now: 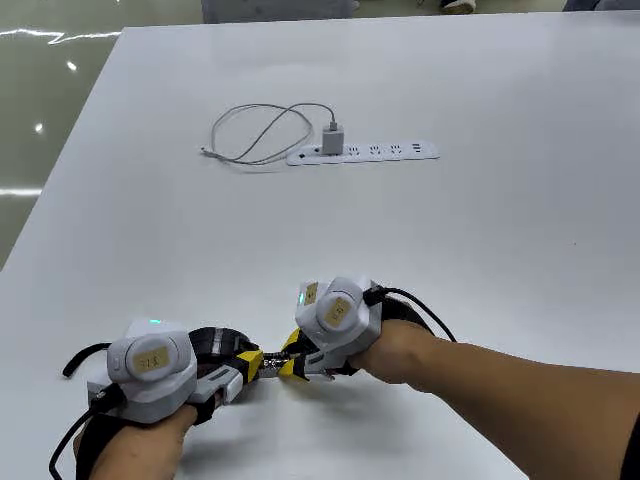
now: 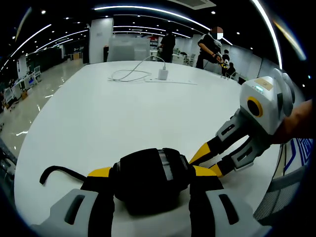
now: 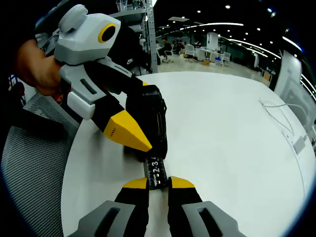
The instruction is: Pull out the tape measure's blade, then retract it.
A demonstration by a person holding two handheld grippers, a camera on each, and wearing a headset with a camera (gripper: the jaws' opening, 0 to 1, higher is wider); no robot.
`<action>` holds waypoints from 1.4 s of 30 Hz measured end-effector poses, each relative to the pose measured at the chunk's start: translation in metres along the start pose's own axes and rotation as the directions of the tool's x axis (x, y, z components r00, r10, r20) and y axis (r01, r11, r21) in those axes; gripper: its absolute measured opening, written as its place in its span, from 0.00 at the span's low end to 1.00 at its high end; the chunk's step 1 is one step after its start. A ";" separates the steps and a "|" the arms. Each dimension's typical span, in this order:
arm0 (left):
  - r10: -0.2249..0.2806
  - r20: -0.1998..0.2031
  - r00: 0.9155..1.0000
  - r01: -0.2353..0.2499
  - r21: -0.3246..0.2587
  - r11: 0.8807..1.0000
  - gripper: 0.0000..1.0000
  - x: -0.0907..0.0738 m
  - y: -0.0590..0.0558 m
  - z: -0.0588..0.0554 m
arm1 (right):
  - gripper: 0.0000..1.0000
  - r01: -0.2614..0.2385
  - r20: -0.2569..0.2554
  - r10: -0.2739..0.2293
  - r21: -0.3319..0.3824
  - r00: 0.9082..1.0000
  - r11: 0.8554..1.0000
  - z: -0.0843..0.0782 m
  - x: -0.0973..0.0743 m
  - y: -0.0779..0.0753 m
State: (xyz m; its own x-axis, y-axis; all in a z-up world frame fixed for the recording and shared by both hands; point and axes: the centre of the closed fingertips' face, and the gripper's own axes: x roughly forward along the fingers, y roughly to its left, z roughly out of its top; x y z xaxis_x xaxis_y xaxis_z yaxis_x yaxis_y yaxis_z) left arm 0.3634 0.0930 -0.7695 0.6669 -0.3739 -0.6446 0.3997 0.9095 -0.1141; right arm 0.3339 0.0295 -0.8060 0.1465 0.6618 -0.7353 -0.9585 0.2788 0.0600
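The black tape measure [image 2: 148, 183] sits on the white table [image 1: 480, 230] near 7 o'clock in the head view. The left gripper [image 2: 151, 173] clamps it across its case, jaws about half apart on either side. A short run of blade [image 3: 156, 170] sticks out toward 3 o'clock there, pinched by the right gripper [image 3: 158, 183] with jaws nearly together, while the right hand [image 1: 400, 350] reaches in from 4 o'clock and a power strip [image 1: 375, 151] lies well apart at 12 o'clock.

Black tape measure [image 2: 148, 183] in left gripper [image 2: 152, 173]
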 end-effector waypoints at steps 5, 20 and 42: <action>-0.001 0.000 1.000 0.001 -0.001 1.000 0.57 -0.001 0.000 0.000 | 0.10 -0.001 0.003 0.001 0.002 1.000 1.000 0.001 0.001 0.000; -0.001 -0.001 1.000 0.001 -0.005 1.000 0.57 -0.001 -0.001 0.000 | 0.10 -0.003 0.004 0.003 0.001 1.000 1.000 0.005 0.005 0.001; -0.004 -0.002 1.000 0.004 -0.006 1.000 0.57 0.000 -0.001 0.000 | 0.10 -0.009 0.000 0.009 -0.005 1.000 1.000 0.010 0.009 0.003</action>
State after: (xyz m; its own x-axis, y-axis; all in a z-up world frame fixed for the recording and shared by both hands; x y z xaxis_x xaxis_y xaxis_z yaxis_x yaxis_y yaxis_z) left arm 0.3629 0.0926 -0.7691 0.6643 -0.3770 -0.6455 0.3983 0.9092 -0.1211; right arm 0.3350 0.0429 -0.8059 0.1382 0.6640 -0.7348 -0.9609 0.2697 0.0630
